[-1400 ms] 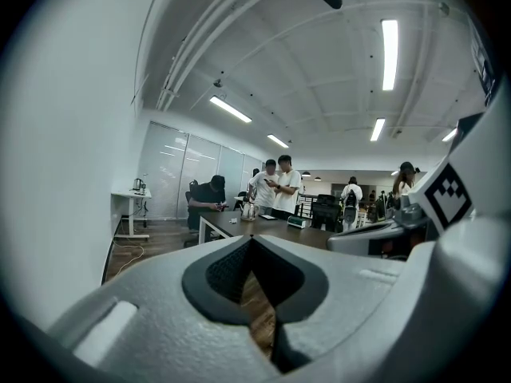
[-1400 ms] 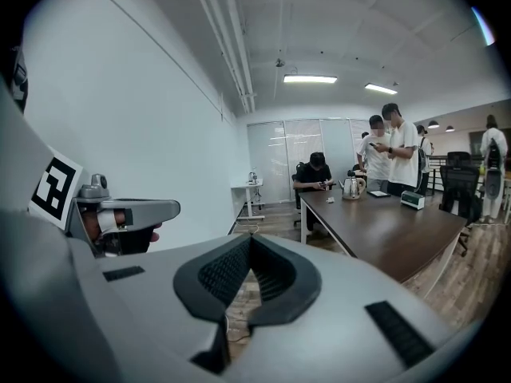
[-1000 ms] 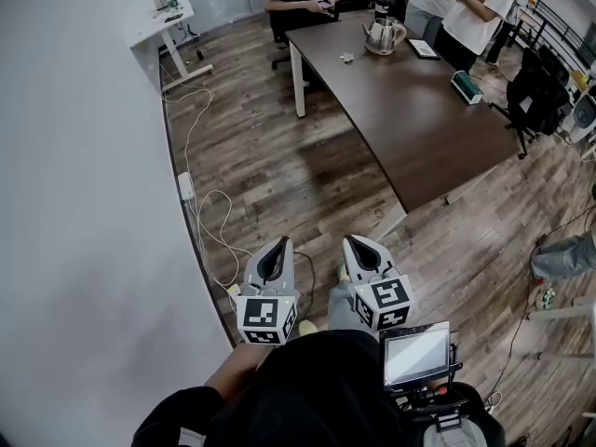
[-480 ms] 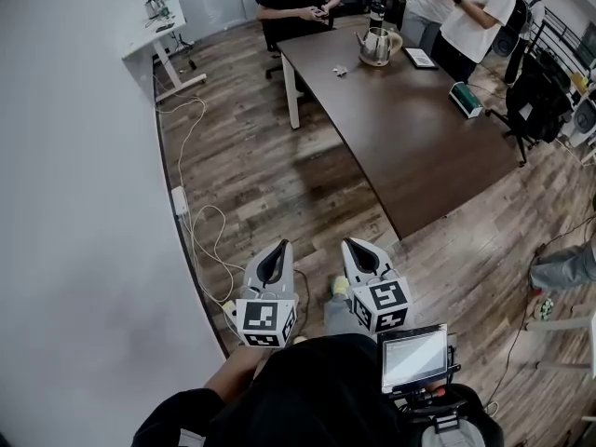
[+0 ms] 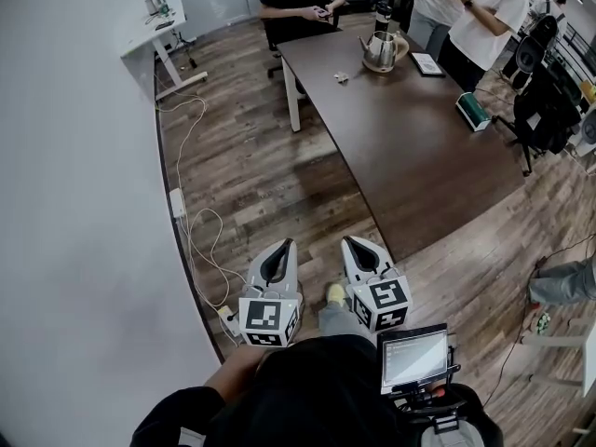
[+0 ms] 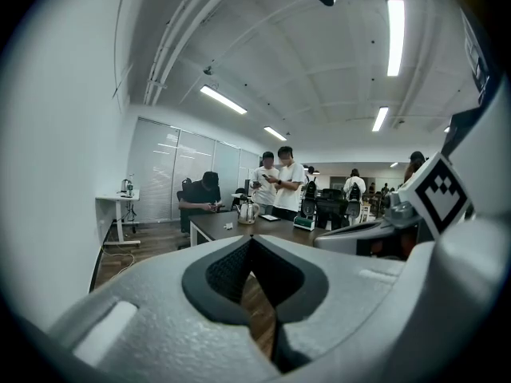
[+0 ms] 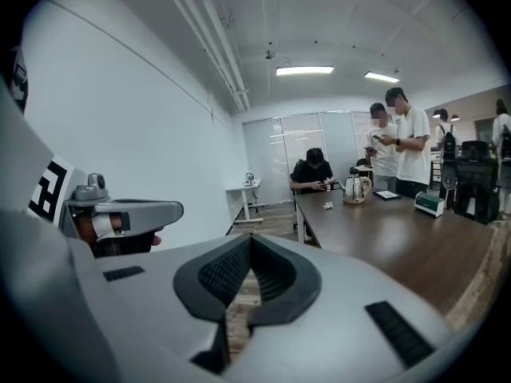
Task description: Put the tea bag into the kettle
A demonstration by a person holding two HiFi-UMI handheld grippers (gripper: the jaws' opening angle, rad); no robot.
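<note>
A metal kettle (image 5: 382,51) stands at the far end of a long dark brown table (image 5: 419,147). A small white tea bag (image 5: 342,77) lies on the table just left of it. Both grippers are held low over the wooden floor, well short of the table. My left gripper (image 5: 281,246) and my right gripper (image 5: 356,242) are side by side, each shut with nothing between the jaws. The left gripper view shows the kettle (image 6: 246,211) and tea bag (image 6: 227,226) far beyond the closed tips (image 6: 251,242). In the right gripper view, kettle (image 7: 356,188) and tea bag (image 7: 327,206) are likewise distant.
White cables (image 5: 191,231) trail on the floor along the left wall. A white side desk (image 5: 163,26) stands at the back left. People sit and stand round the table's far end. A green box (image 5: 473,112) and a tablet (image 5: 428,63) lie on the table.
The view has shifted a little towards the table, and the cables on the floor have slid back. Both grippers keep the same pose, still shut.
</note>
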